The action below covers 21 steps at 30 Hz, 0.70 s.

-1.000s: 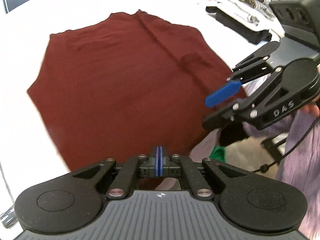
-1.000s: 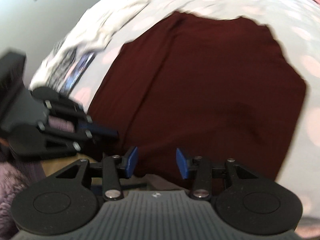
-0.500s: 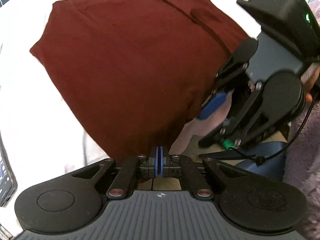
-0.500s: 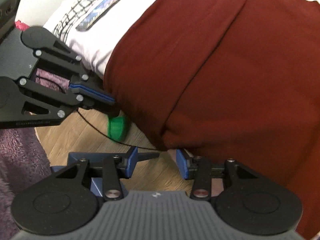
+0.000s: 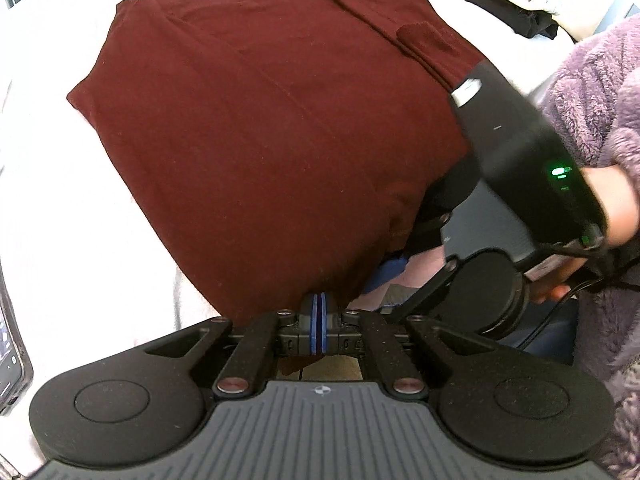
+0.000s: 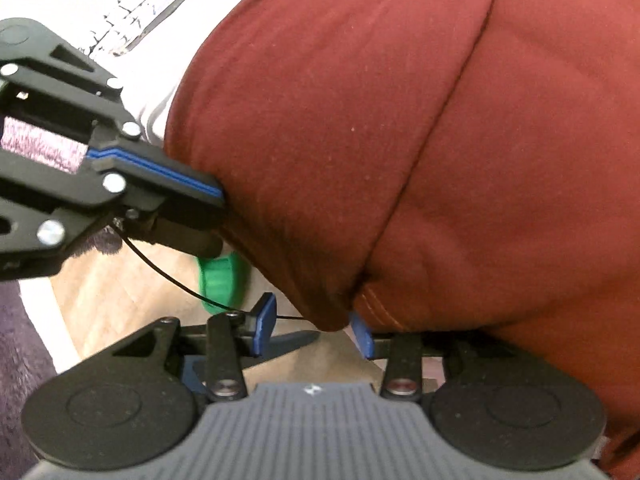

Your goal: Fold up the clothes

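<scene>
Maroon garment point(image 5: 272, 128) lay flat on white table point(image 5: 36, 184), long axis running away from cameras, near hem overhanging edge. Left gripper point(image 5: 319, 312) clenched at hem; whether cloth caught, unclear. Right gripper point(image 6: 316, 326) jaws parted, just closing, hem corner between, ungripped.

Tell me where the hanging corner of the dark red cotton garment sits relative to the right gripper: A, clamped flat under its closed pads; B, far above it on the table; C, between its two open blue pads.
C: the dark red garment's corner hangs between the right gripper's separated blue pads.
</scene>
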### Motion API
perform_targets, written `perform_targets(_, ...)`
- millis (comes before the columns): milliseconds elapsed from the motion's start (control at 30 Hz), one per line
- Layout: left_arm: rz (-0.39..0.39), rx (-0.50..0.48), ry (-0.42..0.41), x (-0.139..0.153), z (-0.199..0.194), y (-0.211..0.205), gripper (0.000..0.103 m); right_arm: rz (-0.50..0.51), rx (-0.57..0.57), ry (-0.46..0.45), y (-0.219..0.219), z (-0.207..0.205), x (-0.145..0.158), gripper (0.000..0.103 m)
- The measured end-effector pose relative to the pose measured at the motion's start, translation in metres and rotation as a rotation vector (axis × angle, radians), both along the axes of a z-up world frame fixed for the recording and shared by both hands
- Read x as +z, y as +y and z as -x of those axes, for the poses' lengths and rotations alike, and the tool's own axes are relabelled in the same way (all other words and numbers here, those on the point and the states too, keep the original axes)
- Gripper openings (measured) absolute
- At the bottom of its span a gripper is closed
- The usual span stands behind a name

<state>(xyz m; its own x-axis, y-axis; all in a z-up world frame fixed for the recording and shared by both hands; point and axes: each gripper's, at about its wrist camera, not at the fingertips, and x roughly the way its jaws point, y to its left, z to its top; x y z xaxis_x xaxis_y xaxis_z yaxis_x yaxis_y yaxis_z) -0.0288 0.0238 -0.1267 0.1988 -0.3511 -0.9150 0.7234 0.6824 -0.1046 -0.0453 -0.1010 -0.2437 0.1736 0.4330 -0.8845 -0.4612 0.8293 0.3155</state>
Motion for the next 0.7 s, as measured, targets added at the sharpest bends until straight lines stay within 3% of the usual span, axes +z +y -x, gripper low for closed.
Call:
perform_targets(33,0.002,0.001,-0.001,0.001,0.000,0.000,0.000,-0.006,0.000,0.008,0.001,-0.001,-0.002,0.036)
perform_targets(100,0.003,0.008,0.001,0.002,-0.004,0.000,0.000,-0.019,0.011,0.022,0.002,-0.001,-0.002,0.003)
perform_targets(367,0.007,0.014,0.012,0.005,-0.008,-0.002,0.000,-0.186,0.128,0.194,-0.002,0.007,0.034,0.003)
perform_targets(533,0.059,0.042,0.003,0.009,-0.004,0.012,0.000,-0.320,0.159,0.167,-0.016,0.007,0.070,0.003)
perform_targets(700,0.212,0.156,-0.011,0.037,-0.012,0.043,0.000,-0.426,0.132,0.107,-0.030,-0.003,0.095,0.003)
